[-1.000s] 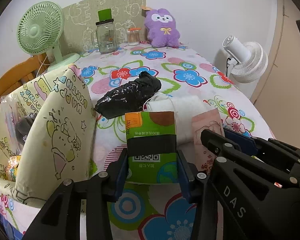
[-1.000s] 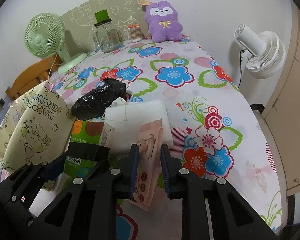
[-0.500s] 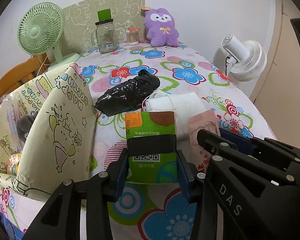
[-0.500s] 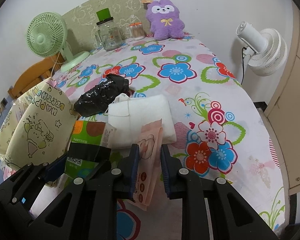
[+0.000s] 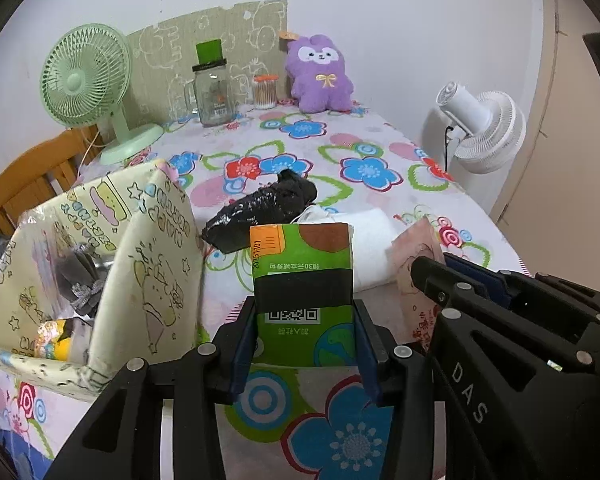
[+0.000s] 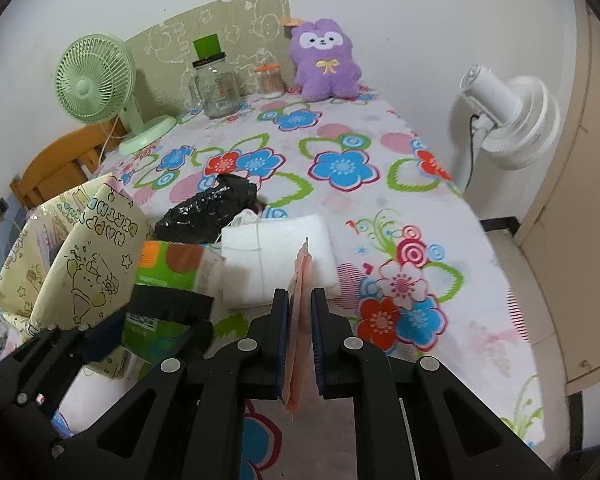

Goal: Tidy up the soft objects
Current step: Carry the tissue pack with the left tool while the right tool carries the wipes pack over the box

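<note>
My left gripper (image 5: 305, 338) is shut on a green tissue pack (image 5: 304, 280) and holds it upright above the floral table. My right gripper (image 6: 300, 336) is shut on a thin pink packet (image 6: 300, 300), held edge-on; the packet also shows in the left wrist view (image 5: 418, 268). A black plastic bag (image 5: 260, 208) and a folded white cloth (image 5: 370, 244) lie on the table just beyond both grippers. A cream cartoon-print storage bag (image 5: 148, 264) stands open at the left, with grey and yellow items inside. A purple plush (image 5: 320, 76) sits at the far edge.
A green desk fan (image 5: 86, 88), a glass jar (image 5: 212, 92) and a cotton-swab pot (image 5: 265, 92) stand along the back by a printed board. A white fan (image 5: 484, 132) stands off the table's right side. A wooden chair (image 5: 28, 176) is at the left.
Both grippers have lifted a little with their packs. The pink packet has turned from slanted to edge-on between the right fingers.
</note>
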`<state>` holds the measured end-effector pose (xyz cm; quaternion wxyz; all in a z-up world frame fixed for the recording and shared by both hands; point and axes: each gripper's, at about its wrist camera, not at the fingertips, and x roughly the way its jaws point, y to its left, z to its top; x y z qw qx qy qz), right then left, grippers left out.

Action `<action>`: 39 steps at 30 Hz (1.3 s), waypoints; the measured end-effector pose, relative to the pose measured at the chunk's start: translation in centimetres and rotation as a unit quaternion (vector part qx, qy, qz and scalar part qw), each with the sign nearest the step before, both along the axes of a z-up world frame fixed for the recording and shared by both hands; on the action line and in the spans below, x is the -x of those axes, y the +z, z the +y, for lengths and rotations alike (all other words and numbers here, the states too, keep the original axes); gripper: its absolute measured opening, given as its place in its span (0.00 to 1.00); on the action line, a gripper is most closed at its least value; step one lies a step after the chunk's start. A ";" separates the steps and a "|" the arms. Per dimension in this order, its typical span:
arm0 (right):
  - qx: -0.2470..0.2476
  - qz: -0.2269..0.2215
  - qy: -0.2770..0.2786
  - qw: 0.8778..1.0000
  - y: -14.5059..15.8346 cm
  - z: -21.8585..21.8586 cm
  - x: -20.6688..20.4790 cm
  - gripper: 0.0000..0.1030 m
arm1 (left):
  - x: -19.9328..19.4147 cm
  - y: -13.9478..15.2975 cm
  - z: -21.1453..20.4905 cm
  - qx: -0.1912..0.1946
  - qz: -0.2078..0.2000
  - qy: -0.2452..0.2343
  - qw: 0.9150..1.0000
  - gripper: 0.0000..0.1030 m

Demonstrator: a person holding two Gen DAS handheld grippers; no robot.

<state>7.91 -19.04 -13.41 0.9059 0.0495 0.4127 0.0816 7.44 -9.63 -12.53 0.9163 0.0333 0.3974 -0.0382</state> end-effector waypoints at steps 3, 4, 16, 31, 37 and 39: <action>0.005 -0.007 -0.004 1.000 0.8 -0.1 0.5 0.13 | 0.4 0.7 0.0 0.003 -0.007 -0.004 1.000 0.44; 0.007 -0.010 -0.006 1.000 1.2 -0.1 0.7 0.13 | 0.4 1.0 0.0 0.003 -0.008 -0.005 1.000 0.44; 0.017 -0.047 -0.012 0.999 5.3 0.3 2.6 0.13 | 2.0 4.8 0.7 0.010 -0.043 -0.013 0.999 0.44; 0.024 -0.090 0.005 0.996 9.8 3.2 4.1 0.13 | 3.4 8.7 3.6 -0.004 -0.087 -0.007 0.996 0.44; 0.031 -0.101 0.020 0.994 10.8 4.9 4.1 0.13 | 3.7 9.5 5.3 -0.002 -0.095 0.002 0.995 0.44; 0.033 -0.104 0.024 0.994 11.1 5.5 4.1 0.13 | 3.6 9.7 5.9 0.000 -0.097 0.005 0.995 0.44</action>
